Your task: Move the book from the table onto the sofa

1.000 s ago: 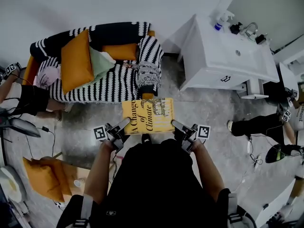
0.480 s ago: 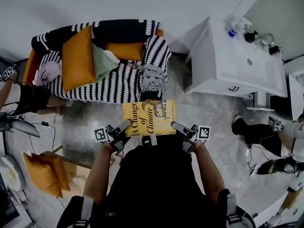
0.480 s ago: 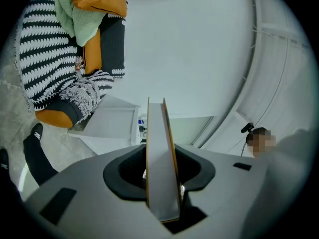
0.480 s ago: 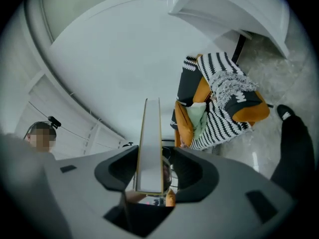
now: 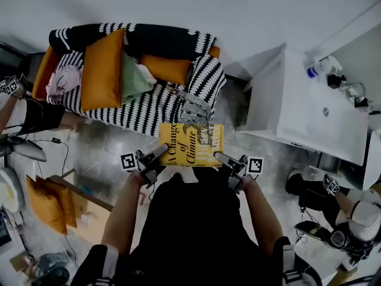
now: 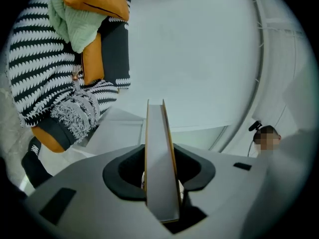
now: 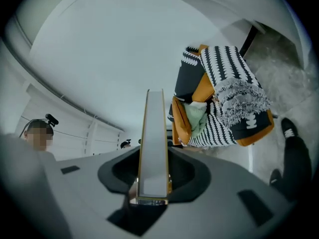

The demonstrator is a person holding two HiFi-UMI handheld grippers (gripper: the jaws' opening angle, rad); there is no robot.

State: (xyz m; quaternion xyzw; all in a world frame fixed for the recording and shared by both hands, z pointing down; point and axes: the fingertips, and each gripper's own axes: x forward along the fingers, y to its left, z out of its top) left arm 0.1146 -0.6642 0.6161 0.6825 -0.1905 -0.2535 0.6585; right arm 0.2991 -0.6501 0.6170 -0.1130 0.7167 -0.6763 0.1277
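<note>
A yellow book [image 5: 190, 145] hangs flat in the air, held at its near corners by both grippers. My left gripper [image 5: 161, 152] grips its left side and is shut on it. My right gripper [image 5: 220, 156] has the right side between its jaws, which are closing on it. The left gripper view shows the book's edge [image 6: 160, 158] upright between the pads, and so does the right gripper view, where the edge [image 7: 153, 148] runs between them. The book's far edge reaches the fringed throw on the black-and-white striped sofa [image 5: 149, 109].
On the sofa lie a big orange cushion [image 5: 102, 70], a green cloth [image 5: 136, 79] and a pink item [image 5: 62, 81]. A white sink cabinet [image 5: 297, 121] stands at the right. Orange cushions [image 5: 50, 204] lie on the floor at left. People sit at both sides.
Both grippers have carried the book toward the sofa. Its far edge, earlier over bare floor, now overlaps the sofa's front corner.
</note>
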